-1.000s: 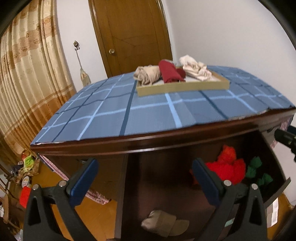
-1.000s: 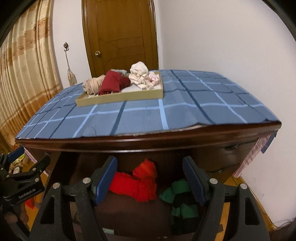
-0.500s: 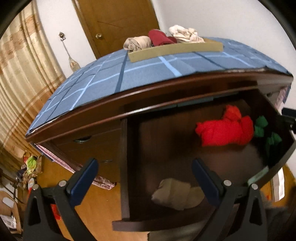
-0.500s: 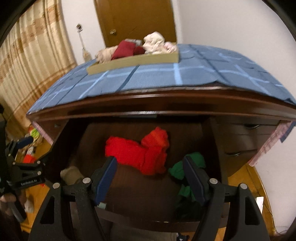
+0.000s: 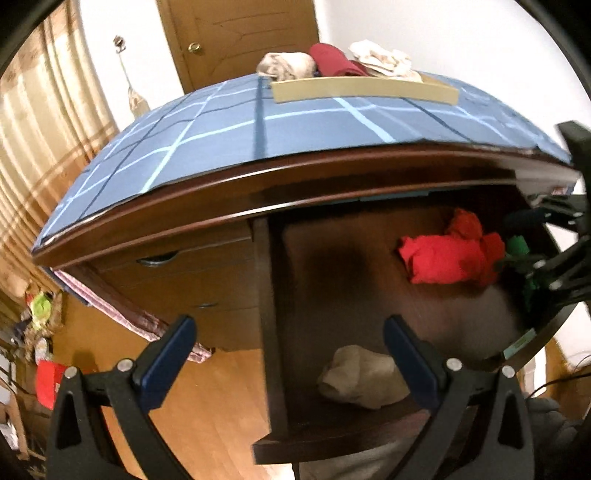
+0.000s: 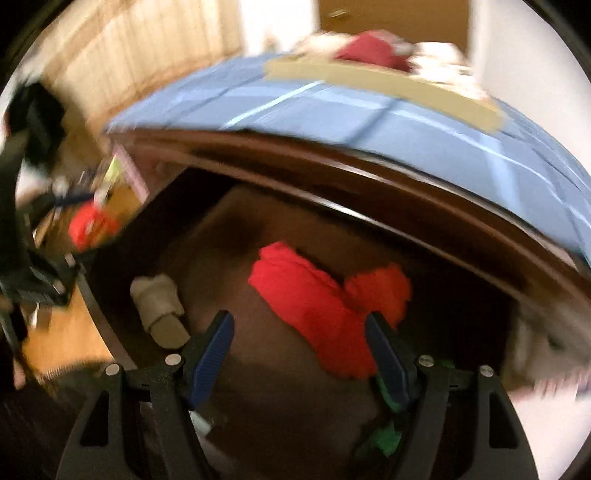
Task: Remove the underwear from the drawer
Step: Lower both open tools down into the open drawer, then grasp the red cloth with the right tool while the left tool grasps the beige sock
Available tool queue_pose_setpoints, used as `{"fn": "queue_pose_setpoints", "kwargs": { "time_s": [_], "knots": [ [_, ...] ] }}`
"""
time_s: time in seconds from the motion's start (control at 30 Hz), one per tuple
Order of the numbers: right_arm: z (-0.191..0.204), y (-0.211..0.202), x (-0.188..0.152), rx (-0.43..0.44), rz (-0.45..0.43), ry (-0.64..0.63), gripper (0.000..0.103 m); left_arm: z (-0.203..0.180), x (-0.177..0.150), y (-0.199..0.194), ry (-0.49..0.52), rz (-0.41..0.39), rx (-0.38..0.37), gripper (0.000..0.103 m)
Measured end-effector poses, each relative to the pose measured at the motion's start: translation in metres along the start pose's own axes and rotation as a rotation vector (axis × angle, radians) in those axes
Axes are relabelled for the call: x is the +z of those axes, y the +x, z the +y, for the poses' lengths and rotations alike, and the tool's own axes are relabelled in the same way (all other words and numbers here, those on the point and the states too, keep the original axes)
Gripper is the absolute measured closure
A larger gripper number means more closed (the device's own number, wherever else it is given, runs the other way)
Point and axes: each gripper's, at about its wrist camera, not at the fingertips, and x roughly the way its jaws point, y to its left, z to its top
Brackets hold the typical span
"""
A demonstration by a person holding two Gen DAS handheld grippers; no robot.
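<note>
The dark wooden drawer (image 5: 271, 332) stands pulled open under the blue checked tabletop. Inside lie a red garment (image 5: 447, 254), a beige one (image 5: 364, 374) near the front, and a green one (image 5: 517, 247) at the right. My left gripper (image 5: 290, 354) is open and empty, above the drawer's left wall. My right gripper (image 6: 301, 345) is open and empty, low over the drawer with the red garment (image 6: 317, 306) just beyond its fingertips. The beige one (image 6: 159, 306) lies to its left, the green one (image 6: 386, 437) under its right finger. The right wrist view is blurred.
A shallow cardboard tray (image 5: 364, 90) holding several garments sits on the blue cloth (image 5: 207, 136) on the dresser top. Closed drawers (image 5: 192, 273) are to the left. A wooden door (image 5: 236, 33), curtain (image 5: 48, 122) and floor clutter (image 5: 40, 332) lie behind and left.
Both grippers have dropped from tabletop level toward the open drawer. The right gripper has swung left and closed in on the red garment. Both stay open.
</note>
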Motion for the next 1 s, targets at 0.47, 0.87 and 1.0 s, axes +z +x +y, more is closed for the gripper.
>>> {"fn": "queue_pose_setpoints", "kwargs": {
  "time_s": [0.47,0.87,1.0],
  "knots": [
    [0.014,0.094,0.032,0.007,0.191,-0.238,0.052,0.026,0.006,-0.002,-0.054,0.007,-0.118,0.001],
    [0.005,0.098,0.035,0.011,0.173,-0.224,0.05,-0.03,0.005,0.007,0.164,0.108,-0.21,0.001],
    [0.008,0.106,0.037,0.02,0.198,-0.262,0.048,-0.039,0.0,0.009,0.218,0.151,-0.225,0.001]
  ]
}}
